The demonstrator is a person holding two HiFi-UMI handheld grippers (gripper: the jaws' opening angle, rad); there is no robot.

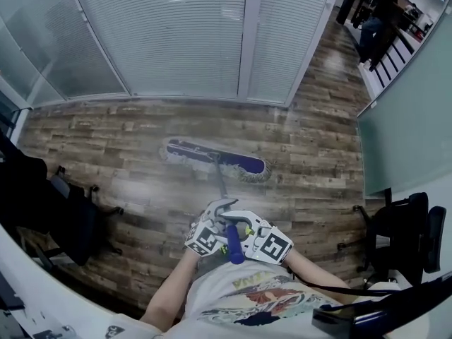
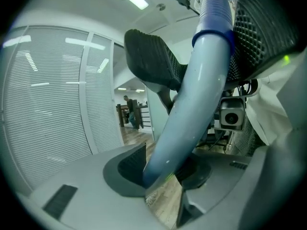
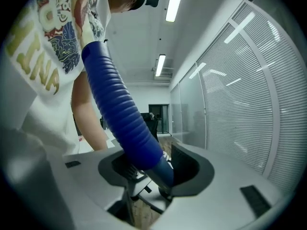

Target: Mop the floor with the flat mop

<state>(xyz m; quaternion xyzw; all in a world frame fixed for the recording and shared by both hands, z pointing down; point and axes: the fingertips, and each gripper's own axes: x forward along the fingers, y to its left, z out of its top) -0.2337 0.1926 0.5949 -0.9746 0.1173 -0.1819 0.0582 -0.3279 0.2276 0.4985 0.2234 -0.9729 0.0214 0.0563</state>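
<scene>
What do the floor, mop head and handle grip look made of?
The floor looks like wood-grain planks, laminate or vinyl perhaps, slightly glossy. The mop head is a blue fabric pad with pale fringe, likely microfibre. The handle grip is a blue ribbed sleeve, probably rubber or plastic.

The floor (image 1: pixel 106 140) is matt wood, the mop handle (image 3: pixel 120 114) ribbed plastic.

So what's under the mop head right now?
The flat mop head lies on the wood plank floor. The strip beneath it is covered, so dirt there can't be seen.
</scene>
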